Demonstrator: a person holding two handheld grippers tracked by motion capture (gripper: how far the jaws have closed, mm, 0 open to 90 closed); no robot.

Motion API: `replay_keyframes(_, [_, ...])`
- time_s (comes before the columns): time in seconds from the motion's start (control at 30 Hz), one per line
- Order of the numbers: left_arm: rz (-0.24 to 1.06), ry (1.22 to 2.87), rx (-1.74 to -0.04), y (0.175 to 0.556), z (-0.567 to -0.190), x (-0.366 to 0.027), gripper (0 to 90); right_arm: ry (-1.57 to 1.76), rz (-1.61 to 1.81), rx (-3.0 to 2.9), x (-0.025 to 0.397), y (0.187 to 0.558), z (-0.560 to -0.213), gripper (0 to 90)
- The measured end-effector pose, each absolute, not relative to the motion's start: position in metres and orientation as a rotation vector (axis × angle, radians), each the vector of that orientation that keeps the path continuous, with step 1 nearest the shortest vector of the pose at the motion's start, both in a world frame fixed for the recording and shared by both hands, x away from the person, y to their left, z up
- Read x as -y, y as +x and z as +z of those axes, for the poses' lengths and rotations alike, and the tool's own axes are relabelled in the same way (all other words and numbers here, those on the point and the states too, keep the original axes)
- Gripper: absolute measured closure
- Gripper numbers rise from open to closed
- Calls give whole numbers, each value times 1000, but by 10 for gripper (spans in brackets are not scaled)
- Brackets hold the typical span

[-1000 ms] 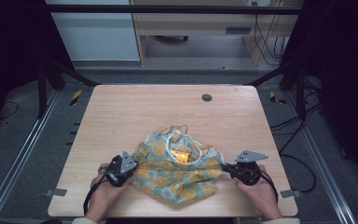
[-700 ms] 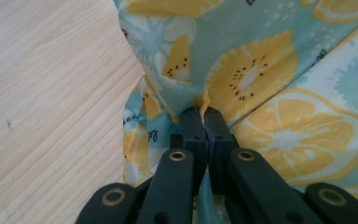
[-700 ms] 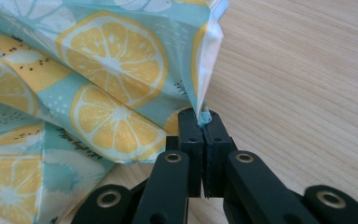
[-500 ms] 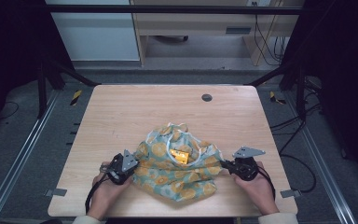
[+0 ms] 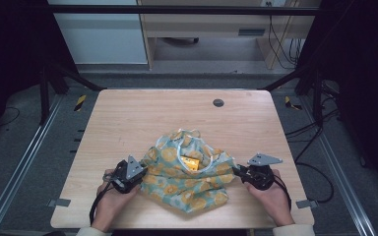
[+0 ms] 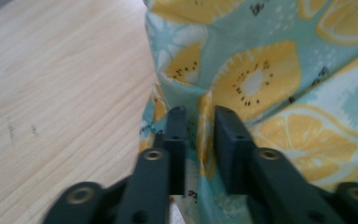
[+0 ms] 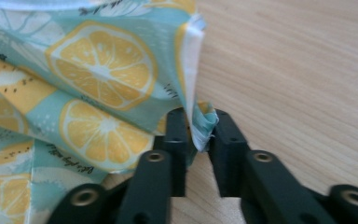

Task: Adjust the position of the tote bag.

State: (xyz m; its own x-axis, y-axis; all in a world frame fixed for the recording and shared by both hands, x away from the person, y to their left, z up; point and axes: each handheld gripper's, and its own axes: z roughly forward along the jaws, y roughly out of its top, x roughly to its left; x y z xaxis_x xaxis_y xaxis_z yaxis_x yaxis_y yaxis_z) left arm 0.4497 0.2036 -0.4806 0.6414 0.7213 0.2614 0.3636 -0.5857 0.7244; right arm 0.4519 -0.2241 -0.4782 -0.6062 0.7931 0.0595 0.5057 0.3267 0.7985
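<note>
Little has shifted since the earlier frames: both hands have stayed at the near edge of the desk (image 5: 128, 118), the fruit-print cloth bag (image 5: 189, 172) between them. At left, the left gripper (image 5: 140, 173) pinches a fold of the bag's left edge between its jaws; at right, the right gripper (image 5: 236, 173) pinches the right corner seam. Spreading seems begun, flattening not yet done. Seen from above, a yellow item (image 5: 189, 163), possibly a packet, sits in the bag's open mouth; the gripper views show the pinched folds close up.
</note>
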Motion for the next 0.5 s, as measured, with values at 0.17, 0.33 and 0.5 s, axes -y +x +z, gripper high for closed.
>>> replay_keyframes(0.17, [733,2109,-901,443,-467,-211,465,1185,1159,-2159,227,442,-472,421])
replay_keyframes(0.33, [720,2005,-921,435,-452,-219,303,1199,1155,-2080,233,428,-463,215])
replay_keyframes(0.5, [666,1979,-916,440,-429,-214,271,1200,1160,-2064,233,422,-461,141])
